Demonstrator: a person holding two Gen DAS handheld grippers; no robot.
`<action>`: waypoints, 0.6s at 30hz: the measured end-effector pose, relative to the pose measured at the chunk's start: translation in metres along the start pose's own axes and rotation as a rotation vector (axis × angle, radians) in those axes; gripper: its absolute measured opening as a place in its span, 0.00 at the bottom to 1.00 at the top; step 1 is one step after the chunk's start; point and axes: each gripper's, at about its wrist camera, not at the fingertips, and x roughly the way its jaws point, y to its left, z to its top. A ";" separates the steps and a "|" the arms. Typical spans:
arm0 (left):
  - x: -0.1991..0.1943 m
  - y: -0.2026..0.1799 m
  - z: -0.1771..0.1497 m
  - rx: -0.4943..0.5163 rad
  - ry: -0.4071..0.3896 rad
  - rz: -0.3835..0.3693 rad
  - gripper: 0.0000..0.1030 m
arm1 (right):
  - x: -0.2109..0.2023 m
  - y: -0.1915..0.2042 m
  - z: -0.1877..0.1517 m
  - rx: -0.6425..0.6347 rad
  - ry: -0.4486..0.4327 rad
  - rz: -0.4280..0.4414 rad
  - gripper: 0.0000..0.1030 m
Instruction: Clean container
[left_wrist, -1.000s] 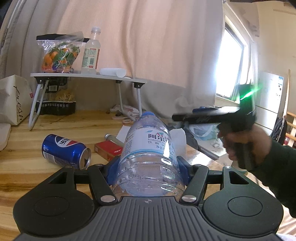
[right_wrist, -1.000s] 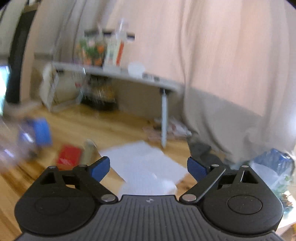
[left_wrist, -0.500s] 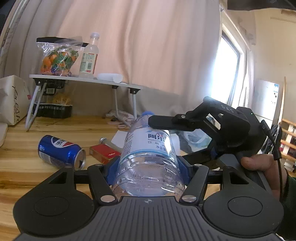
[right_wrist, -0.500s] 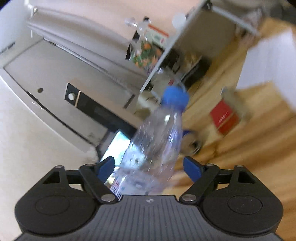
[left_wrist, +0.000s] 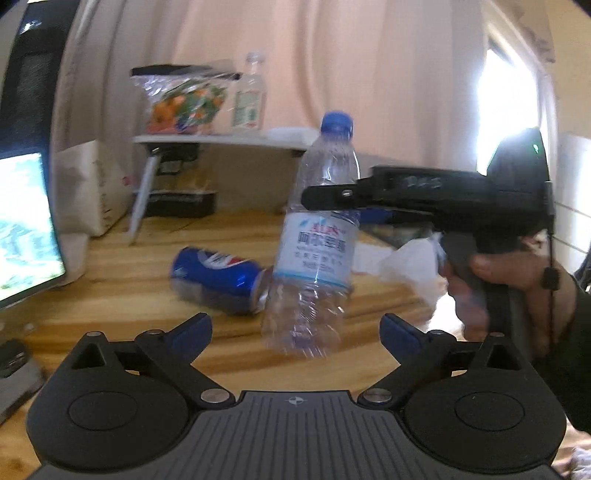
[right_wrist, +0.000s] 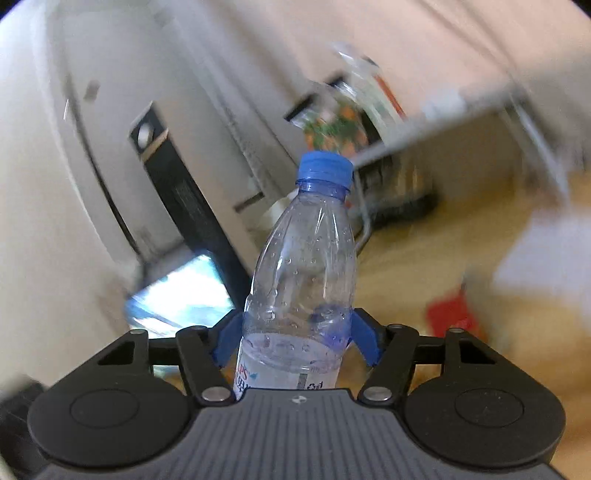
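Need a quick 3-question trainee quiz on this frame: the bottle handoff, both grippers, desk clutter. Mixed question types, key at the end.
1. True or false: the left gripper is clamped on the water bottle.
2. Which gripper holds the bottle? A) left B) right C) neither
3. Fill in: the blue soda can on the wooden desk is ____ (upright / on its side).

Key
1. False. Its jaws have just opened wide and its blue pads stand clear of the bottle.
2. B. The right gripper has just closed, and its pads press the bottle on both sides.
3. On its side.
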 end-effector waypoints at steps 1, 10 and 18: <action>-0.003 0.003 -0.001 -0.005 0.000 0.005 0.95 | 0.010 0.006 -0.001 -0.053 0.004 -0.012 0.64; -0.018 0.028 -0.014 -0.055 0.002 0.027 0.95 | 0.080 0.058 -0.026 -0.408 -0.034 -0.094 0.64; -0.021 0.044 -0.016 -0.103 -0.010 0.034 0.95 | 0.101 0.078 -0.037 -0.590 -0.079 -0.150 0.64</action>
